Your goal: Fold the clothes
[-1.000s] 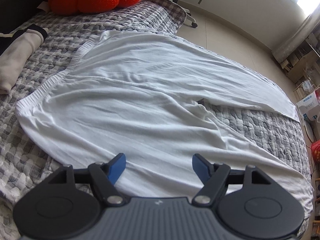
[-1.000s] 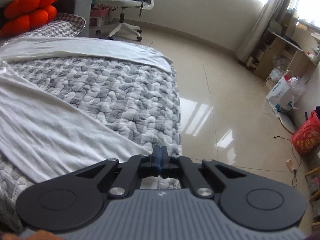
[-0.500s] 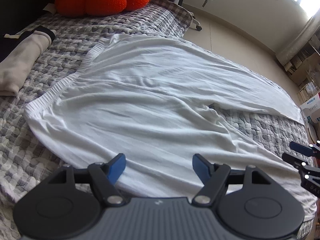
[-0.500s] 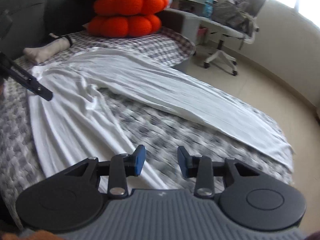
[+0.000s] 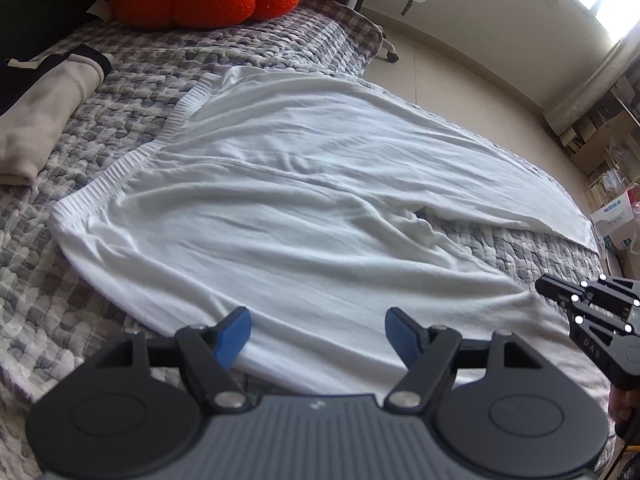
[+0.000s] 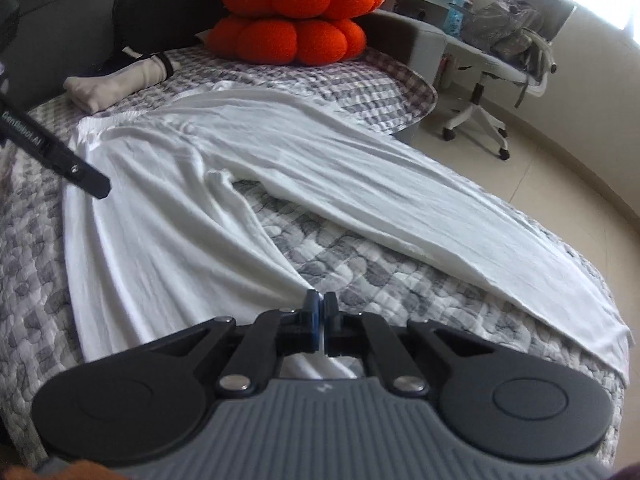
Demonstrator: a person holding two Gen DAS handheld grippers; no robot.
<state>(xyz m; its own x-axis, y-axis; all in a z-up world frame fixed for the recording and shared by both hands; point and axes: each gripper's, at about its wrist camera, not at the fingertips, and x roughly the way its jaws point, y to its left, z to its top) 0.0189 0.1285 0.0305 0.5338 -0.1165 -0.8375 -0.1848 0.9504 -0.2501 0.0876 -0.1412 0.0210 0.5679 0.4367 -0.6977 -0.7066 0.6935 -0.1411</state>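
White cotton trousers (image 6: 224, 200) lie spread on our grey quilted bed (image 6: 360, 276), legs running away rightward; our right gripper (image 6: 320, 320) pinches the near leg's edge, our left gripper (image 5: 316, 332) gapes empty nearer the waistband.

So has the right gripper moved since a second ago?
Yes. The right gripper swung left from facing the floor toward the orange cushions, and it has now shut on the near leg of the white trousers.

A grey checked bed cover (image 6: 352, 268), orange cushions (image 6: 296, 12), white office chair (image 6: 488, 92) on pale tile floor (image 6: 560, 184), daylight from windows.
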